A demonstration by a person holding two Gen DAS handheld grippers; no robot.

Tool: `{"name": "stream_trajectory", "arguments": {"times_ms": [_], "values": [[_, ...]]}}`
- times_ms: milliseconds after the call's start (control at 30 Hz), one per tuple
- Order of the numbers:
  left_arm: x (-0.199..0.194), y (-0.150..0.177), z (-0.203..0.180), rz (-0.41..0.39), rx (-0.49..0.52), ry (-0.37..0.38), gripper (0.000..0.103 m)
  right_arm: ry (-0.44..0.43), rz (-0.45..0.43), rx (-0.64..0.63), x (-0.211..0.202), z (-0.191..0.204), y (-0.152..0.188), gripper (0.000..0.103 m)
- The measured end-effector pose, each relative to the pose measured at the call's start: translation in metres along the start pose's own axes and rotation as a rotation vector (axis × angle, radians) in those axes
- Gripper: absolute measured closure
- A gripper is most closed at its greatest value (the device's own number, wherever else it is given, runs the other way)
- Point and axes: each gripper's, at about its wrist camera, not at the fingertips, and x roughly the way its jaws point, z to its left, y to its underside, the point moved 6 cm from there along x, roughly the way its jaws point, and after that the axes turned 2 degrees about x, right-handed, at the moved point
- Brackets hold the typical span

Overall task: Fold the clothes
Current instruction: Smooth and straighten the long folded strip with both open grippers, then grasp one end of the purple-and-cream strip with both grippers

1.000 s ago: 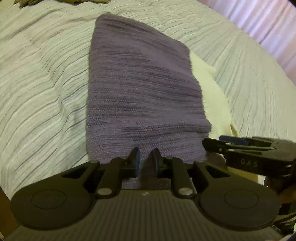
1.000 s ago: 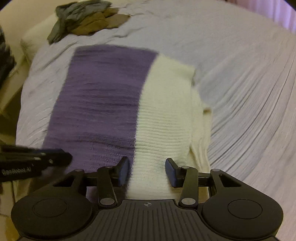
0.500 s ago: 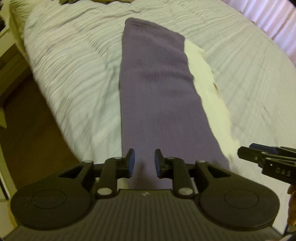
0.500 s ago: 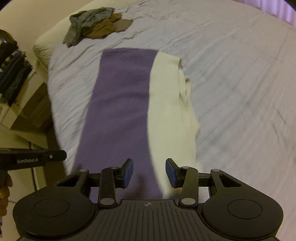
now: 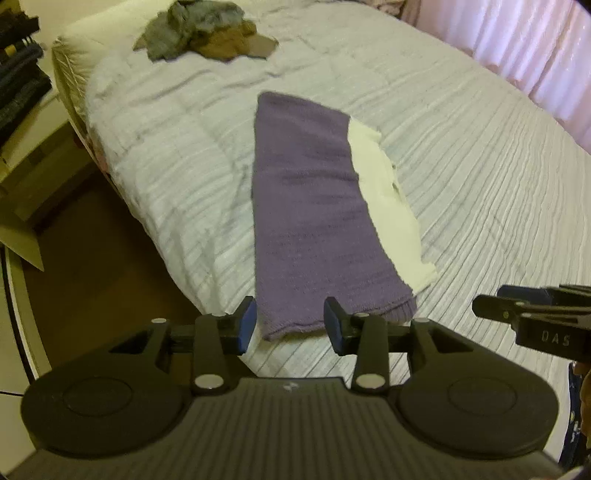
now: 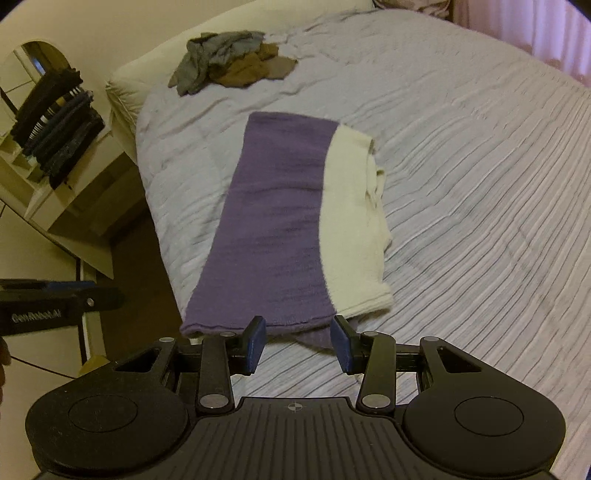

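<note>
A purple and cream knit garment (image 5: 310, 210) (image 6: 280, 221) lies folded into a long strip on the bed, purple side left, cream side right. My left gripper (image 5: 290, 325) hovers well above its near end with its jaws opening and nothing between the pads. My right gripper (image 6: 298, 341) hangs open above the same near edge, also holding nothing. Each gripper shows at the edge of the other's view: the right gripper (image 5: 535, 317) and the left gripper (image 6: 55, 299).
A heap of grey and brown clothes (image 5: 207, 31) (image 6: 229, 66) lies at the bed's far end. The striped bedspread (image 5: 480, 166) stretches right toward pink curtains (image 5: 535, 48). A white shelf with stacked dark clothes (image 6: 55, 122) stands left of the bed over brown floor (image 5: 92, 277).
Both grippers have pulled up and back from the garment, which now looks smaller and lies flat. The left gripper's jaws have widened. The right jaws keep the same gap.
</note>
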Motion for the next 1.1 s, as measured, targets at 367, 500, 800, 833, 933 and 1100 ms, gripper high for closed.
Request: {"name": "stream_trajectory", "arguments": {"times_ms": [367, 500, 800, 833, 933, 1100], "values": [[-0.027, 0.012, 0.009, -0.022, -0.013, -0.01, 0.065, -0.006, 0.014, 0.023, -0.017, 0.005, 0.019, 0.06], [-0.03, 0.015, 0.011, -0.027, -0.018, -0.012, 0.065, -0.002, 0.008, 0.025, -0.019, 0.002, 0.019, 0.06], [-0.026, 0.026, 0.02, -0.009, -0.066, 0.004, 0.064, -0.001, 0.015, 0.021, -0.018, -0.008, 0.017, 0.06], [-0.025, 0.028, 0.022, -0.005, -0.073, 0.004, 0.064, -0.004, 0.016, 0.024, -0.018, -0.011, 0.016, 0.06], [-0.018, 0.031, 0.036, 0.002, -0.122, 0.015, 0.064, -0.03, 0.021, 0.061, -0.016, -0.021, 0.015, 0.06], [0.005, 0.032, 0.065, 0.008, -0.23, 0.059, 0.063, -0.141, 0.046, 0.244, 0.003, -0.053, 0.016, 0.06]]}}
